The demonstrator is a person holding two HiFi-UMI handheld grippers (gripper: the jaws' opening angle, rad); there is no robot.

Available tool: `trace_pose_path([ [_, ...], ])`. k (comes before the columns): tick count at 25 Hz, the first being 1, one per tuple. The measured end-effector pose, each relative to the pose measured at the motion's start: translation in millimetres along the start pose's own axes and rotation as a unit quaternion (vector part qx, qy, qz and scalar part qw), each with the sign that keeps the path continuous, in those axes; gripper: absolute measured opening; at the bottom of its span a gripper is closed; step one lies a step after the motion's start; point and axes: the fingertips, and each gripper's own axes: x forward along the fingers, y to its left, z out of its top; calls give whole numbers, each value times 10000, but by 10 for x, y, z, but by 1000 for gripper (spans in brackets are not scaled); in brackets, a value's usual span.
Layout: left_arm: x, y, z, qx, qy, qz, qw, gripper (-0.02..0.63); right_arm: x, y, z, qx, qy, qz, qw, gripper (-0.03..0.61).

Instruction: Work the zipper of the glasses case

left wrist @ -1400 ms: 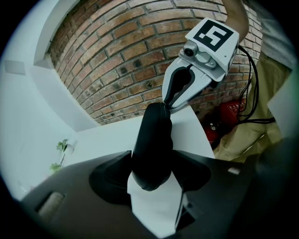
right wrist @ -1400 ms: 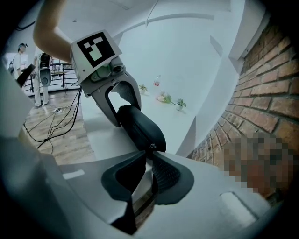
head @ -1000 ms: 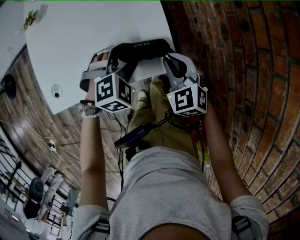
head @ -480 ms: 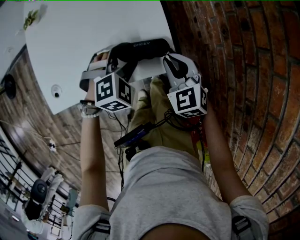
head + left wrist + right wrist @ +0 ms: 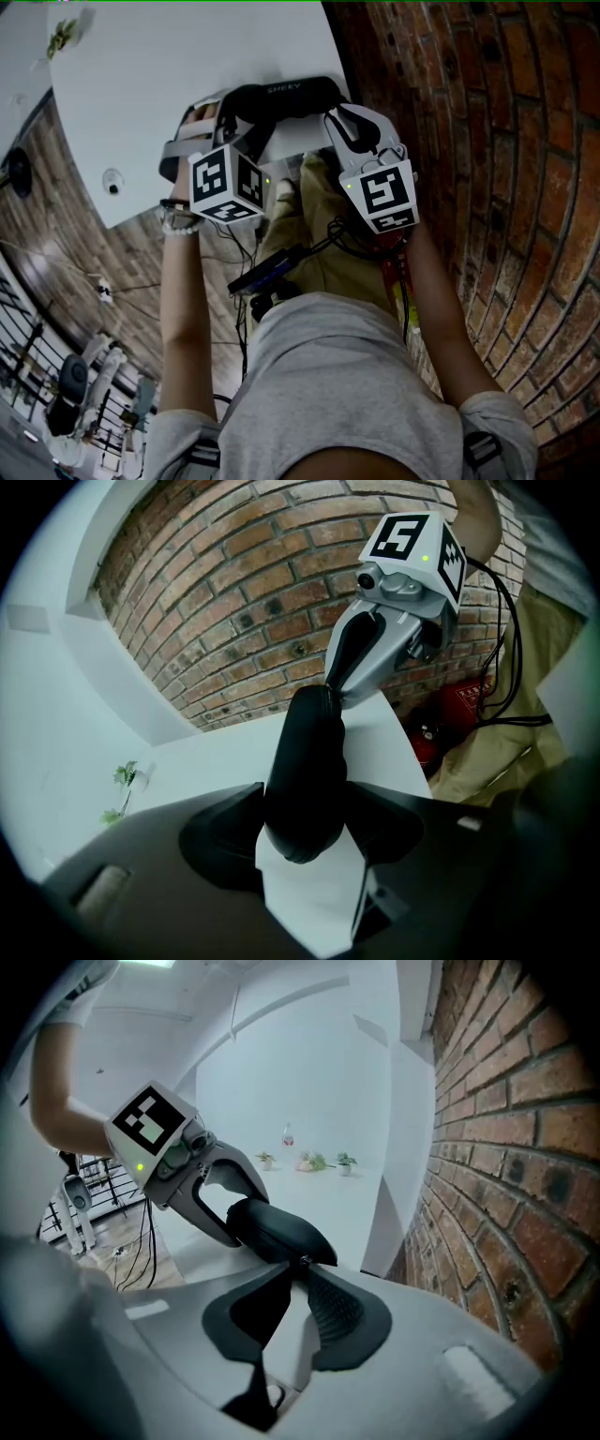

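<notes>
Both tongs on the case, at the table's near edge.
My left gripper point(image 5: 302, 810) is clamped on one end of the black case point(image 5: 305, 752), which lies over the edge of the white table point(image 5: 169, 75); I can't tell if it rests there. At the case's other end, the tips of my right gripper point(image 5: 296, 1271) pinch the small zip pull point(image 5: 300, 1262). Its jaws have just been opening a little, with the pull between them. Brick wall point(image 5: 487, 141) on the right.
</notes>
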Motion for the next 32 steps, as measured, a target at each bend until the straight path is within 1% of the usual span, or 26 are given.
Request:
trace_pose_path([
  [6, -7, -4, 6, 16, 7, 18, 10000, 281, -18, 0, 1, 281, -77, 177, 9994, 26],
  [14, -4, -16, 22, 31, 0, 19, 10000, 279, -44, -14, -25, 564, 8, 356, 9978, 15],
  [15, -7, -16, 28, 29, -2, 14, 10000, 279, -49, -11, -23, 577, 5, 365, 9977, 2],
  [21, 1, -6, 14, 22, 21, 45, 10000, 279, -60, 2, 4, 645, -8, 418, 9970, 2],
  [24, 7, -6, 10, 23, 32, 50, 10000, 279, -47, -3, -2, 758, -6, 373, 9964, 2],
  [27, 13, -4, 19, 25, 25, 33, 10000, 279, -37, -28, -17, 960, -21, 229, 9951, 6],
  [32, 12, -21, 26, 29, -3, 9, 10000, 278, -40, -28, -37, 986, -12, 51, 9951, 15],
])
